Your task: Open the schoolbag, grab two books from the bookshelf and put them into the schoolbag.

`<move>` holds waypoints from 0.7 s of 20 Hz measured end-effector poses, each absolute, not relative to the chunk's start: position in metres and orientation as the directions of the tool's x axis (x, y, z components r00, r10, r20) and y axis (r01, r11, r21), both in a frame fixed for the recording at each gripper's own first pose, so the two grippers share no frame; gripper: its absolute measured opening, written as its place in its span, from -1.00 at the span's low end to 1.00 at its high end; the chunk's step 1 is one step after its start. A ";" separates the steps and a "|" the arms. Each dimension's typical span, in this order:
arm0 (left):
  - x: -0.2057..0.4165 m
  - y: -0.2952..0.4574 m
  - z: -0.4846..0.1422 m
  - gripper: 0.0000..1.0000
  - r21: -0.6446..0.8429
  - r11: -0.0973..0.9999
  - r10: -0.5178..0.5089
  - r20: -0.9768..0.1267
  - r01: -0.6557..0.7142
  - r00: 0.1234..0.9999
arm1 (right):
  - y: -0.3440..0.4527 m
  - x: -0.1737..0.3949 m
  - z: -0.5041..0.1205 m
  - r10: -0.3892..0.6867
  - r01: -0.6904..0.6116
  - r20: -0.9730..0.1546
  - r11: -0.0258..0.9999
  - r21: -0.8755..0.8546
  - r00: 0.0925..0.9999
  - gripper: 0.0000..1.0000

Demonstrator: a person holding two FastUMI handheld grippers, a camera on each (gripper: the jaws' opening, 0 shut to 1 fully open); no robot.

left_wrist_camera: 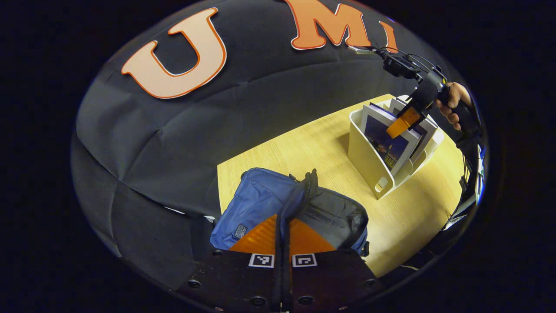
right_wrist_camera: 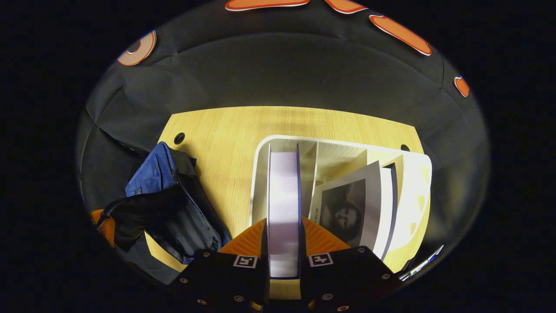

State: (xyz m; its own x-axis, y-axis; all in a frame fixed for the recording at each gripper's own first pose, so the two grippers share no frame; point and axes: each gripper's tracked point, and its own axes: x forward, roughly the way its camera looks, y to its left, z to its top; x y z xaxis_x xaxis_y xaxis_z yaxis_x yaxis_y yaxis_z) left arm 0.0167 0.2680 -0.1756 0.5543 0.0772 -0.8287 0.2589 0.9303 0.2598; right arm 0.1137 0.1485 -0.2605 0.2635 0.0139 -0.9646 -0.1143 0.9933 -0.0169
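— Hand-held gripper on the right (right_wrist_camera: 283, 243): what is its state?
— Its orange fingers (right_wrist_camera: 247, 241) stand either side of a thick upright book (right_wrist_camera: 283, 204), pressing its two covers; it is closed on that book. From the left gripper view the same tool (left_wrist_camera: 404, 122) is seen reaching down into the bookshelf (left_wrist_camera: 369, 161), a hand (left_wrist_camera: 451, 102) holding it from behind.

— Describe the bookshelf and its contents.
— White plastic, with upright dividers, standing on the pale wooden bench (left_wrist_camera: 330, 143). The gripped book, white page edges up and dark covers, stands in the left compartment. In the next compartment to the right a second book (right_wrist_camera: 352, 213) leans, its cover a dark portrait picture.

— And the schoolbag?
— Blue and dark grey (left_wrist_camera: 269, 200), lying on the bench, apart from the bookshelf. In the right gripper view the schoolbag (right_wrist_camera: 169, 208) sits to the left of the shelf, its top gaping and dark inside.

— The left hand-held gripper?
— The left one (left_wrist_camera: 282, 237) has its fingers drawn nearly together on a dark strap (left_wrist_camera: 304, 191) at the bag's top edge, pinching it.
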 end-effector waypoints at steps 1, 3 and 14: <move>0.017 0.268 -0.177 -0.98 0.258 0.932 0.076 -0.828 0.257 0.555 | 0.147 0.114 -0.259 0.020 -0.110 -0.965 0.994 -0.010 0.262 -0.45; 0.016 0.268 -0.177 -0.98 0.251 0.933 0.071 -0.830 0.257 0.554 | 0.146 0.113 -0.255 0.034 -0.102 -0.966 0.995 0.008 0.258 -0.51; 0.017 0.266 -0.176 -0.98 0.253 0.929 0.066 -0.831 0.269 0.552 | 0.124 0.110 -0.188 0.108 -0.078 -0.932 0.993 0.086 0.347 -0.56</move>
State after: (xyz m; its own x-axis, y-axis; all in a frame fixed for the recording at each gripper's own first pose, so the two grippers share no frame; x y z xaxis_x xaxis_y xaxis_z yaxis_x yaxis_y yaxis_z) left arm 0.0169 0.2657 -0.1759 0.5523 0.0658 -0.8310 0.2694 0.9293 0.2527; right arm 0.1096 0.1238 -0.1875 0.3470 0.1076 -0.9317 -0.0778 0.9933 0.0858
